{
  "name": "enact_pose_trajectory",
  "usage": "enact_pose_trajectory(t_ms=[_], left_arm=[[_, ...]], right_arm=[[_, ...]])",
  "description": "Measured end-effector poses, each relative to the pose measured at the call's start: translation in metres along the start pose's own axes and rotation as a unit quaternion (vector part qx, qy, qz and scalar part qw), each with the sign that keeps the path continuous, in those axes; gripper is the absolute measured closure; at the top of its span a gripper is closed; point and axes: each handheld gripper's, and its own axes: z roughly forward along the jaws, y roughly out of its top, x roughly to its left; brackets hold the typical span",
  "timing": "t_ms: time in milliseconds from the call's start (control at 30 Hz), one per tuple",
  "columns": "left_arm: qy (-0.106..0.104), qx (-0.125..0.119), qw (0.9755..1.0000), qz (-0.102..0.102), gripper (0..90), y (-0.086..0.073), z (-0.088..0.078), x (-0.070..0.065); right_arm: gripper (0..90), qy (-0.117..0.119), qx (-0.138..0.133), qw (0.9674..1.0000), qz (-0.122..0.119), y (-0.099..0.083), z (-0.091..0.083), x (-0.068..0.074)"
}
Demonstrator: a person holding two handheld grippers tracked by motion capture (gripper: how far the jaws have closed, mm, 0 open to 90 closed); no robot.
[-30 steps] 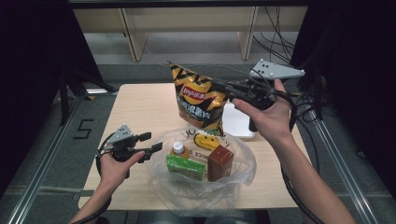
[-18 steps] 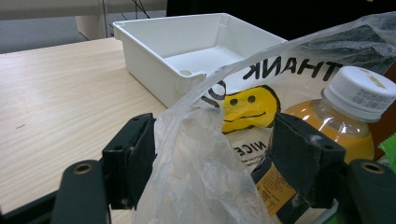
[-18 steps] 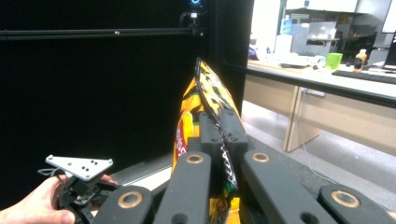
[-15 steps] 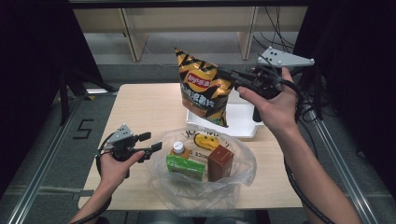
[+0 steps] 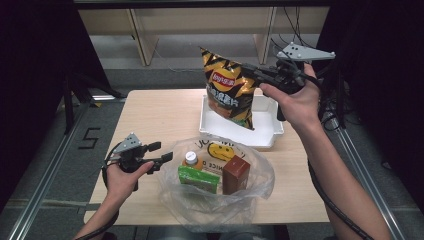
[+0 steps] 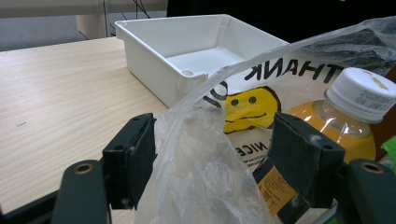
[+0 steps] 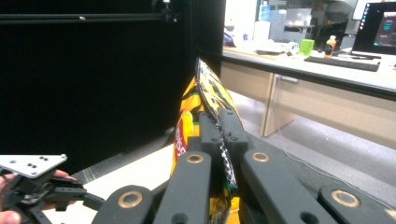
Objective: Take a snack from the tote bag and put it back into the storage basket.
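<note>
Over the white tray (image 5: 240,136): the chip bag (image 5: 231,95) is hanging upright, yellow and black with a red logo.
Right gripper (image 5: 257,73): raised level, jaws clamping the bag's edge.
Left gripper (image 5: 162,152): resting low, jaws standing apart around the plastic bag (image 6: 205,154) rim.
Writing: "THANK" is showing mirrored.

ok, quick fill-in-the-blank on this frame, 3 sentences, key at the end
1. The right gripper is shut on the edge of the ____ bag.
2. That bag hangs above the white ____.
3. The plastic bag has a film fold between the open left gripper's jaws and holds a bottle with a ____ cap.

Missing words: chip; tray; white
</note>
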Motion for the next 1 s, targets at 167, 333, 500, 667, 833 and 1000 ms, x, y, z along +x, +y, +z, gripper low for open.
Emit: enact_pose_trajectory(t_ms=[167, 333, 500, 667, 833, 1000], left_arm=[[0.003, 0.000, 1.0000, 0.001, 30.6, 0.000, -0.002, 0.002], [0.004, -0.001, 1.0000, 0.000, 30.5, -0.001, -0.002, 0.003], [0.002, -0.002, 1.0000, -0.006, 30.4, -0.002, -0.001, 0.004], [0.000, -0.002, 1.0000, 0.001, 30.4, -0.002, -0.002, 0.004], [0.002, -0.001, 1.0000, 0.000, 30.2, -0.002, -0.002, 0.004], [0.004, 0.002, 1.0000, -0.004, 30.1, -0.003, -0.001, 0.004]], right_arm=[[90.0, -0.011, 0.011, 0.9999, 0.001, -0.003, 0.007, -0.013], [90.0, -0.021, 0.024, 0.9995, 0.000, -0.006, 0.014, -0.024], [90.0, -0.028, 0.030, 0.9992, 0.003, -0.009, 0.020, -0.036], [90.0, -0.038, 0.040, 0.9984, 0.008, -0.015, 0.029, -0.047], [90.0, -0.046, 0.046, 0.9979, 0.009, -0.021, 0.035, -0.058], [90.0, -0.052, 0.051, 0.9971, 0.021, -0.027, 0.041, -0.068]])
